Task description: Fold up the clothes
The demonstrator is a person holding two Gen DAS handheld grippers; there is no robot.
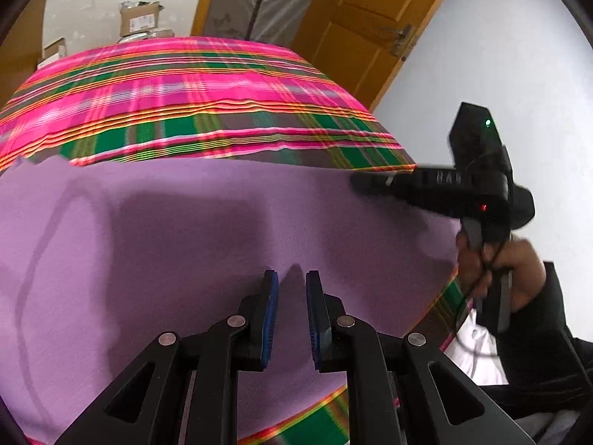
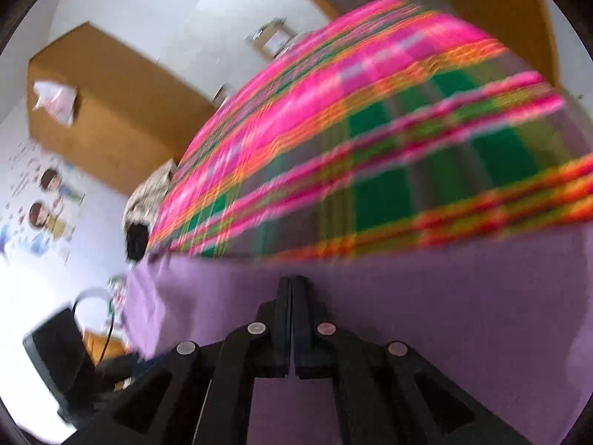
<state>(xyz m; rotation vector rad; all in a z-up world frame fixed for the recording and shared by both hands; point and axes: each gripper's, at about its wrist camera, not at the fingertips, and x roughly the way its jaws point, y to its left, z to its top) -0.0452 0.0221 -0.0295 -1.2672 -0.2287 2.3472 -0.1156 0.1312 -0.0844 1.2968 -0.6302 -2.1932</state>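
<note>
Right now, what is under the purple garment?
The purple garment lies on a pink-and-green plaid cloth, showing beyond its edges. Whatever the cloth covers is hidden.

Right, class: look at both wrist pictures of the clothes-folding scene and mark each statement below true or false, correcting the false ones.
1. A purple garment lies on a pink and green plaid cloth. True.
2. The right gripper has its fingers spread wide apart. False: they are closed together, with nothing visible between them.
3. The left gripper shows blue pads on its fingers with a narrow gap between them. True.
4. The door behind the plaid cloth is painted white. False: it is yellow-brown wood.
5. Cardboard boxes stand beyond the far edge of the plaid cloth. True.
</note>
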